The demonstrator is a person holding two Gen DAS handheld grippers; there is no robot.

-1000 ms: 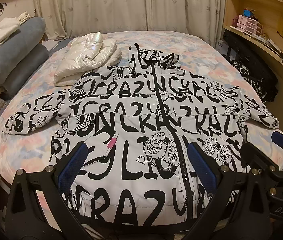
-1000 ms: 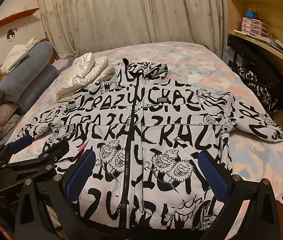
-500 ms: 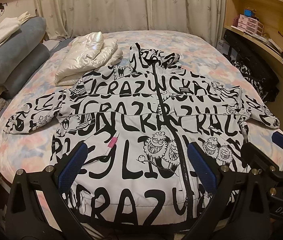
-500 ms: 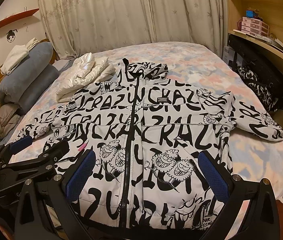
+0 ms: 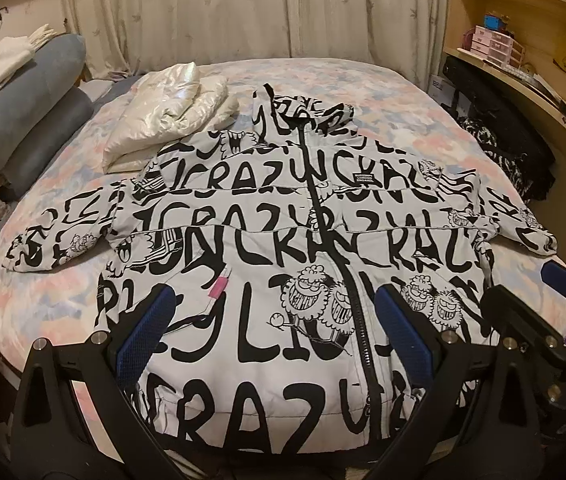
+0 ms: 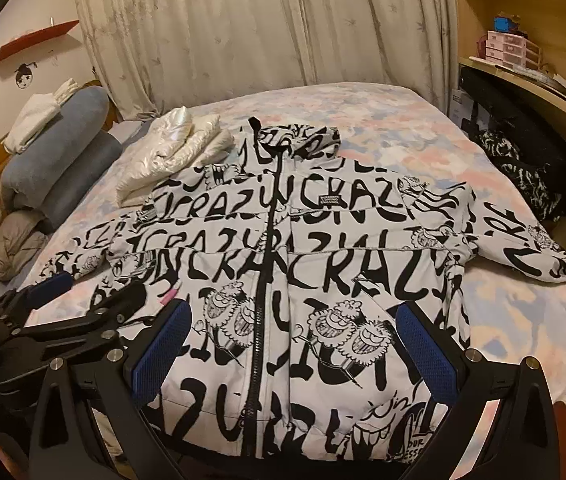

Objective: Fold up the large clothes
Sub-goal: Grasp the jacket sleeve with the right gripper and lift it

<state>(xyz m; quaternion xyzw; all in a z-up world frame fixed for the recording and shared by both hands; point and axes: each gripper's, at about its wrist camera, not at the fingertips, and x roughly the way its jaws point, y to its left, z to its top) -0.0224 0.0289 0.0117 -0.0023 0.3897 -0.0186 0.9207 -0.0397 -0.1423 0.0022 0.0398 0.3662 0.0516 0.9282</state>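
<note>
A white puffer jacket printed with black lettering and cartoon faces lies flat on the bed, front up, zipped, sleeves spread to both sides, hood at the far end. My left gripper hovers open above the jacket's lower left half, near the hem, holding nothing. My right gripper hovers open above the lower right half, also holding nothing. Each gripper shows at the edge of the other's view: the right gripper and the left gripper.
A folded shiny white jacket lies by the printed jacket's left shoulder. Blue and grey pillows are stacked at the left. A black patterned garment sits at the right under a wooden shelf. Curtains hang behind the bed.
Both views have shifted very slightly; the jacket and both open grippers stay as they were.
</note>
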